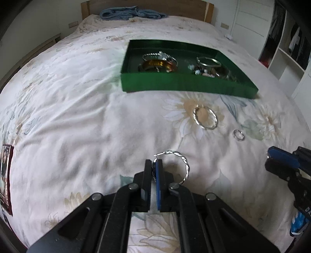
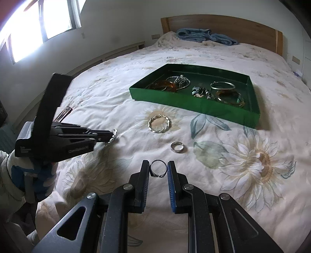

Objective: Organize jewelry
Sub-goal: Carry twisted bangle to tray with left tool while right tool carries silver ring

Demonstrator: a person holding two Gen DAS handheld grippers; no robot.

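Observation:
A green tray (image 1: 175, 82) on the bed holds bangles and other jewelry; it also shows in the right wrist view (image 2: 167, 99). My left gripper (image 1: 154, 165) is shut on a twisted silver hoop earring (image 1: 184, 165), held just above the bedspread; the right wrist view shows this gripper (image 2: 111, 134) from the side. My right gripper (image 2: 158, 169) is shut on a small silver ring (image 2: 158, 169) held between its pads. A second twisted silver hoop (image 1: 205, 118) (image 2: 159, 123) and a small plain ring (image 1: 238, 135) (image 2: 177, 147) lie on the bedspread in front of the tray.
A floral bedspread (image 1: 77, 116) covers the bed. A blue folded cloth (image 1: 132, 13) lies at the wooden headboard (image 2: 233, 29). A dark red card (image 1: 5, 175) lies at the left edge. White shelves (image 1: 287, 58) stand to the right, a window (image 2: 38, 23) to the left.

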